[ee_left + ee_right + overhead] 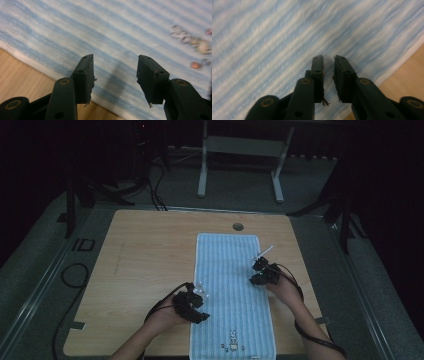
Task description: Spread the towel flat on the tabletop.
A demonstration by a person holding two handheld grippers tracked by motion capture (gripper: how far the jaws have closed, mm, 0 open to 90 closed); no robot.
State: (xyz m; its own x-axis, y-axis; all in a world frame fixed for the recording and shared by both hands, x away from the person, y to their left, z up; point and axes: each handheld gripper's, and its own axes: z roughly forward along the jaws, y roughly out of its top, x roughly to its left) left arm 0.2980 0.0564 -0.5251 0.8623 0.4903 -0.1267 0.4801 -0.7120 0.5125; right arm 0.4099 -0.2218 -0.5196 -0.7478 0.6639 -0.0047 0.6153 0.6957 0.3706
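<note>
Blue-and-white striped towel (pixel 231 290) lies lengthwise on the wooden table (pixel 145 250), from the centre toward 6 o'clock, with small embroidered figures (pixel 231 340) at its near end. The left gripper (pixel 196 301) hovers over the towel's 9 o'clock edge, jaws moderately apart, nothing between them. The right gripper (pixel 259 271) sits at the 3 o'clock edge, jaws narrowly parted, gripping nothing.

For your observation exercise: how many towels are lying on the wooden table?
1. The blue-striped towel lies lengthwise down the table's middle, between the left gripper and right gripper.
</note>
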